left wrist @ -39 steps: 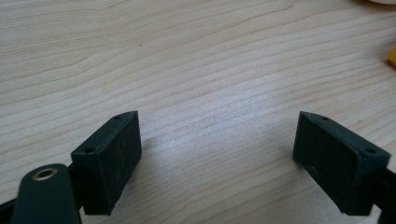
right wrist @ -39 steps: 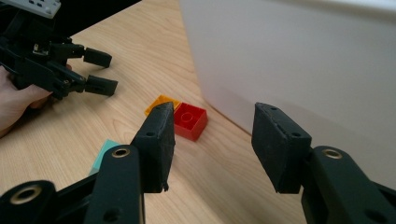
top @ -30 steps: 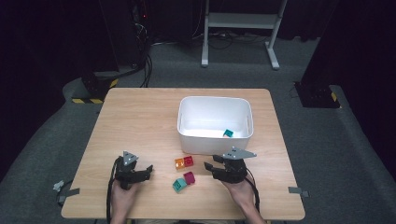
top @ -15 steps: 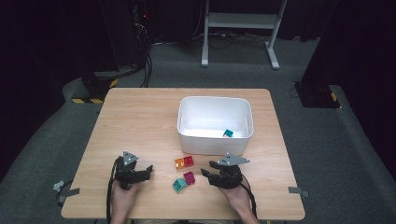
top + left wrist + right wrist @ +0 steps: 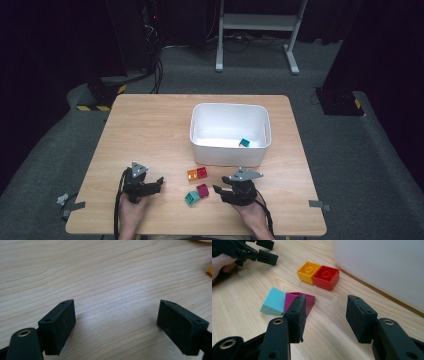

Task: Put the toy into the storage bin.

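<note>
one small teal plastic block (image 5: 244, 142) lies in the white plastic tub (image 5: 200, 131), four wait on the wooden counter (image 5: 150, 130), both tongs (image 5: 218, 189) (image 5: 159, 181) released and empty.

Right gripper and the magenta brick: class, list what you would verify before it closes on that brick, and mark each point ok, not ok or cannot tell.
1. Right gripper jaws open, nothing between them: ok.
2. Magenta brick between the jaws: not ok; it lies beyond the left jaw's tip.
3. Teal brick clear of the magenta brick: not ok; they touch.
4. Orange brick and red brick out of the way: ok.
5. White bin has room: ok.
6. Left gripper open and apart: ok.
</note>
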`<state>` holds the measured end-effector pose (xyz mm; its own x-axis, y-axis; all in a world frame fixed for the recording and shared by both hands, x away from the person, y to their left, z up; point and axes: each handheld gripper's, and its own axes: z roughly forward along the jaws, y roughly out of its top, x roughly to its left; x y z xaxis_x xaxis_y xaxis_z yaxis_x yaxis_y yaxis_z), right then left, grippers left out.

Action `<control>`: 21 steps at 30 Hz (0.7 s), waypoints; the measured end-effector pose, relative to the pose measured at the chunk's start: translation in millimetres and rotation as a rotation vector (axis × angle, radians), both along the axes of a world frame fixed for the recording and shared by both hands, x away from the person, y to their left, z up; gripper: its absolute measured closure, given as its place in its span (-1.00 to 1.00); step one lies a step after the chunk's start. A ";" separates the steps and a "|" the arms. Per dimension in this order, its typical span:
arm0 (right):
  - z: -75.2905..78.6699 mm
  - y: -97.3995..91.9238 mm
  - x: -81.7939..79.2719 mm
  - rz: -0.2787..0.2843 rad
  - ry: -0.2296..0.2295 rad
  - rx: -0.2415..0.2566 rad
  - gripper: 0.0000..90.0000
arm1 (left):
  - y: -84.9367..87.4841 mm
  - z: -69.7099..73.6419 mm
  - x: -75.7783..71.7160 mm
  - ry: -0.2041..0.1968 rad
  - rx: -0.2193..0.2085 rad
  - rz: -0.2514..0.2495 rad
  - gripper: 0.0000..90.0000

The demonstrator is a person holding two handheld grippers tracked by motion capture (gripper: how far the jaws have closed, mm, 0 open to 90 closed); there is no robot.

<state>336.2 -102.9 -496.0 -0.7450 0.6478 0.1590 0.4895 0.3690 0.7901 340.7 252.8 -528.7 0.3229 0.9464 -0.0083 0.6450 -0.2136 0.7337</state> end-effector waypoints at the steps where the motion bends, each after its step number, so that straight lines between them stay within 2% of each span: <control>1: 0.2 0.3 -0.8 0.002 -0.007 -0.002 0.13 | 0.1 0.0 0.0 0.000 -0.001 0.000 -0.65; 5: -3.2 2.6 -2.7 0.008 0.001 -0.001 0.13 | 0.2 0.0 0.1 0.000 0.000 -0.001 -0.65; 10: -9.2 11.2 -2.1 0.026 0.012 -0.024 0.12 | 0.1 -0.1 0.1 -0.001 -0.001 0.000 -0.65; 13: -9.7 18.4 -1.5 0.032 0.026 -0.018 0.12 | 0.2 0.0 0.1 -0.001 -0.001 -0.001 -0.65; 21: -9.9 42.8 1.8 0.067 0.024 -0.017 0.08 | 0.2 -0.1 0.1 -0.001 -0.002 -0.001 -0.65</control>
<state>338.0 -60.1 -505.8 -0.7831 0.5992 0.1665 0.4819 0.4153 0.7716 340.8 253.0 -528.8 0.3241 0.9460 -0.0097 0.6442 -0.2132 0.7345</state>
